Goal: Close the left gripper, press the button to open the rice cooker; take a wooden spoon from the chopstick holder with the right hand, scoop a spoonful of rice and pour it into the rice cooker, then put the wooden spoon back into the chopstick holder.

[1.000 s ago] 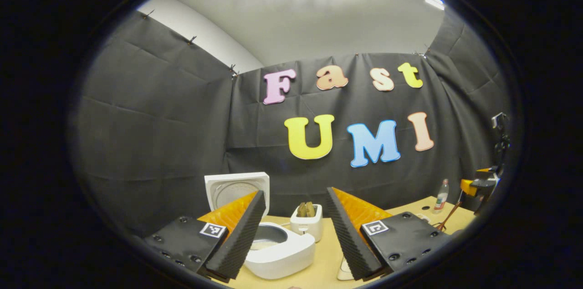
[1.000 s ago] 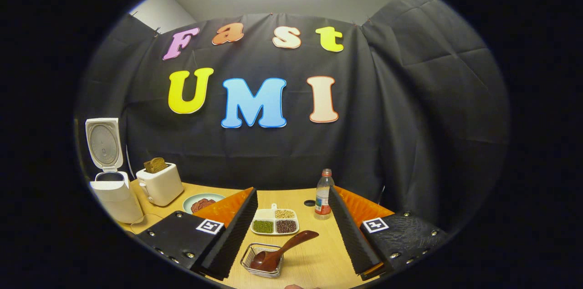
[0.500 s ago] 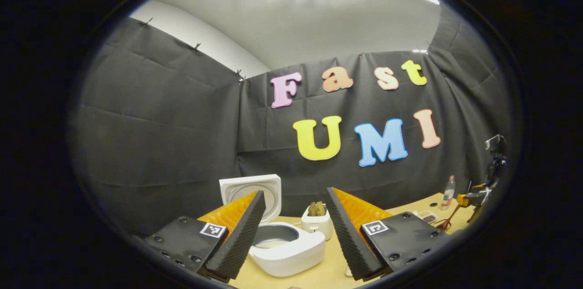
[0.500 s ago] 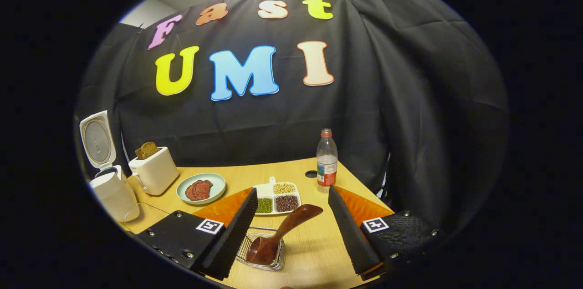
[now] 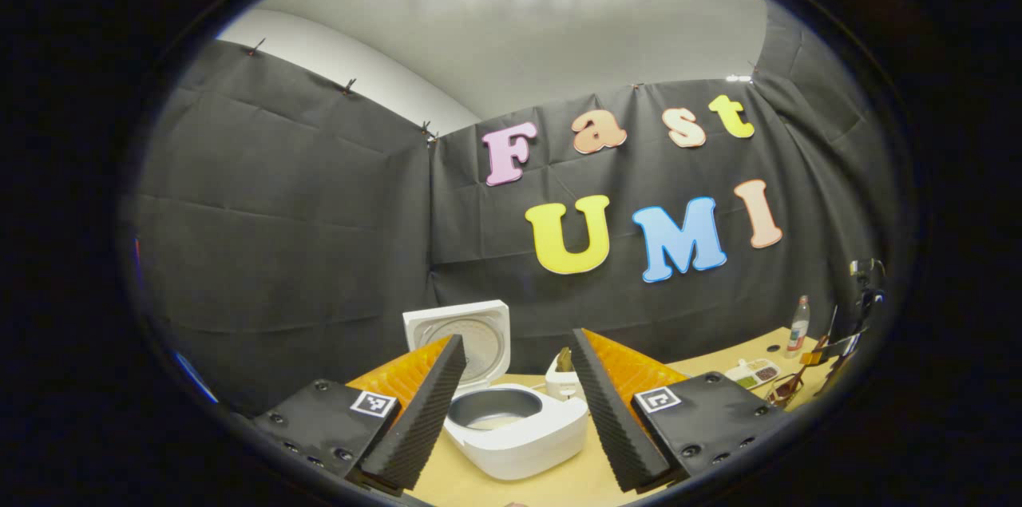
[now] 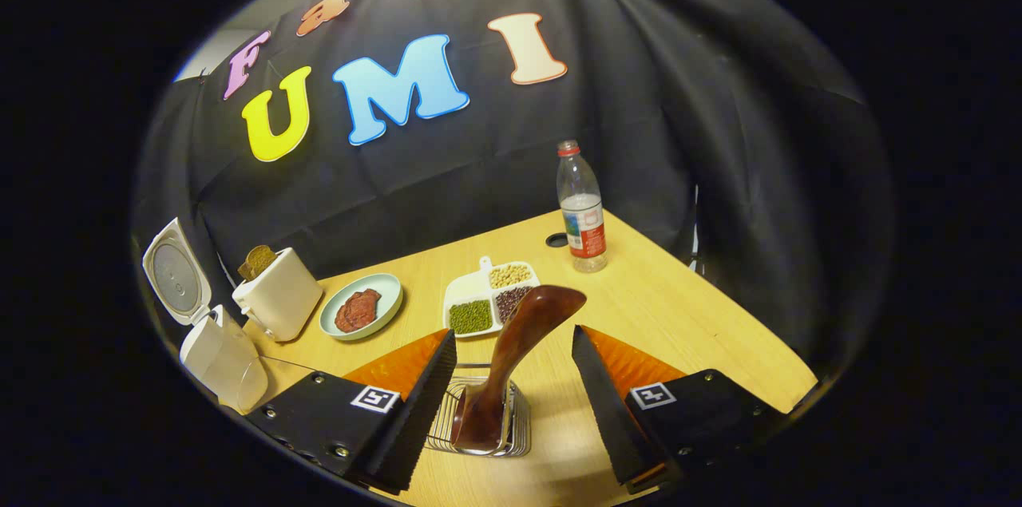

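Left gripper (image 5: 511, 411) first: in the left gripper view we see it gaping wide, holding nothing, with the rice cooker (image 5: 515, 427) between its fingers, lid raised at 12 o'clock. In the right gripper view, our right gripper (image 6: 511, 403) is spread wide and empty around the wooden spoon (image 6: 511, 363). Bowl down in the wire chopstick holder (image 6: 479, 423), the spoon's handle leans toward 1 o'clock, so we judge a squeeze on its shaft comes next.
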The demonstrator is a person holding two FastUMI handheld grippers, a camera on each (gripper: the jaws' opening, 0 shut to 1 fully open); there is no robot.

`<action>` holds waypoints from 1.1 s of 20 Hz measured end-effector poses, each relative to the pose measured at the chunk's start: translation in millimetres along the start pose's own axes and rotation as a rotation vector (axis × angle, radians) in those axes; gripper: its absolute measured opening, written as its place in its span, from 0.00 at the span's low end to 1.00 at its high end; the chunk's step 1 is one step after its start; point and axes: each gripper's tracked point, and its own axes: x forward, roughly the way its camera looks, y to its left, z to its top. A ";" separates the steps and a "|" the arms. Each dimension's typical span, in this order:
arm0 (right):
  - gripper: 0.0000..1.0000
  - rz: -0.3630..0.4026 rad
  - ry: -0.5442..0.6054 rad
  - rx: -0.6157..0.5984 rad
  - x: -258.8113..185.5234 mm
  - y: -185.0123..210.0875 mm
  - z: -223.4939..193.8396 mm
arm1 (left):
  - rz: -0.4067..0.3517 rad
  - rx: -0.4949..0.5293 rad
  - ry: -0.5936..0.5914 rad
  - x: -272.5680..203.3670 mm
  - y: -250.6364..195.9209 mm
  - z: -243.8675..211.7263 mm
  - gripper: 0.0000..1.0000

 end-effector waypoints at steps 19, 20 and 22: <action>0.11 -0.008 -0.133 -0.039 -50.7 44.7 60.5 | -0.064 -0.066 -0.025 29.4 24.4 -9.3 0.89; 0.11 -0.007 -0.150 -0.035 -57.8 51.8 66.1 | -0.074 -0.073 -0.024 33.4 26.5 -12.4 0.89; 0.11 0.003 -0.173 -0.025 -70.1 65.5 73.6 | -0.088 -0.084 -0.019 42.2 31.9 -18.6 0.89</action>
